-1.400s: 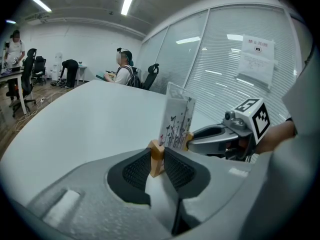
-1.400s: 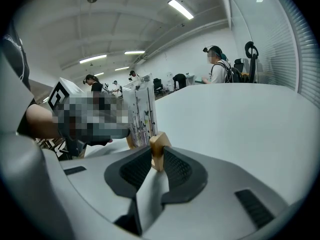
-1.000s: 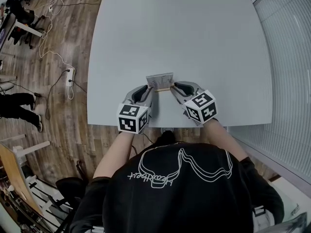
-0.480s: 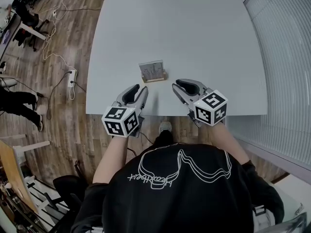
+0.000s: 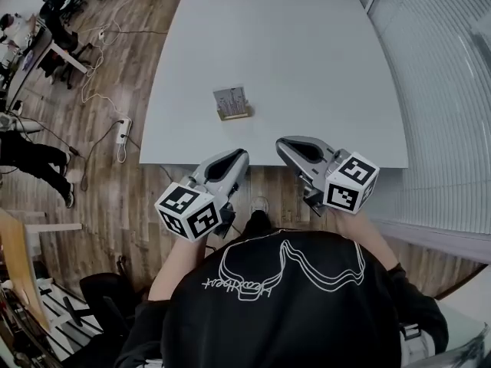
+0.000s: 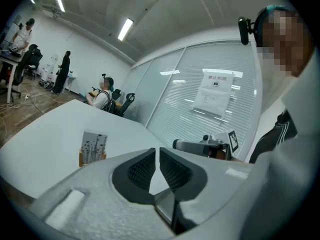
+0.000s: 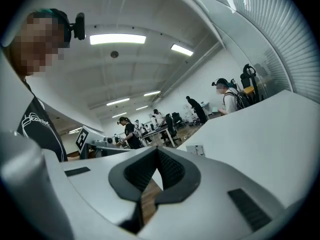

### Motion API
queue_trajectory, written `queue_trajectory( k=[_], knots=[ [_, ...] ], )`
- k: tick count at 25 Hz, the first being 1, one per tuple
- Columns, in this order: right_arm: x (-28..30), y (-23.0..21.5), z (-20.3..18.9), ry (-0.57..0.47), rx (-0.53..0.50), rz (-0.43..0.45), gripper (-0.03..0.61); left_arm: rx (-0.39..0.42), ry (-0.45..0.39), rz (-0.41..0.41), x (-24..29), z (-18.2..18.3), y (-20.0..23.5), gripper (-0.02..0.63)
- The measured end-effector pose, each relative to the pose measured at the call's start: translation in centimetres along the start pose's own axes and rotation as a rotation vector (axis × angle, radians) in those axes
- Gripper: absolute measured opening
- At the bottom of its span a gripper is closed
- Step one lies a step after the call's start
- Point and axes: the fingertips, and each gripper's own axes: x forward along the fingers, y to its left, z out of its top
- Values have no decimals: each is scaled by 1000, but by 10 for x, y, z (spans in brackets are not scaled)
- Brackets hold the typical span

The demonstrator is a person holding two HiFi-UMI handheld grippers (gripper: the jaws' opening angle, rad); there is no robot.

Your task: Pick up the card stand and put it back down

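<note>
The card stand [image 5: 232,103], a small wooden base holding an upright printed card, stands alone on the white table [image 5: 307,60]. It also shows in the left gripper view [image 6: 93,148] and small in the right gripper view [image 7: 199,150]. My left gripper [image 5: 242,155] hangs at the table's near edge, well short of the stand. Its jaws [image 6: 157,149] are closing, with a thin slit left and nothing between them. My right gripper [image 5: 281,142] is also pulled back by the near edge, shut and empty [image 7: 157,149].
Wooden floor lies left of the table with a power strip [image 5: 123,132] and cables. Desks and several people are at the far left [image 5: 23,44]. A glass wall with blinds [image 5: 445,90] runs along the right side.
Both grippers have let go of the card stand and drawn back toward me to the table's near edge. Their jaws have come together. The stand stays upright on the table.
</note>
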Motion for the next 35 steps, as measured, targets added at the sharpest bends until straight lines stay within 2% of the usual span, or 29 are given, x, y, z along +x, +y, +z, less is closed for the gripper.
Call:
queue_trajectory(
  k=[4,9,12,20,25,35],
  knots=[
    [-31,39,1,5,-50,51,9,41,-38,-43,-18,7,-53,21],
    [-54,65,-1,2,-53,76,8,82,-50,-56,-30,1,-89,17],
    [-63,74,-8,10,-83,54,8,100,-57,-37,-35,-4,-99,17],
    [-82,98,-11,-10,-72,71,8,129,-65,-24,-49,-11,-125,15],
    [-93,111,-10,-20,-102,65,8,155,-71,-24,-58,-12,-139,15],
    [-105,131,-28,-13,-106,61,8,145,-83,-26,-75,-27,-154,15]
  ],
)
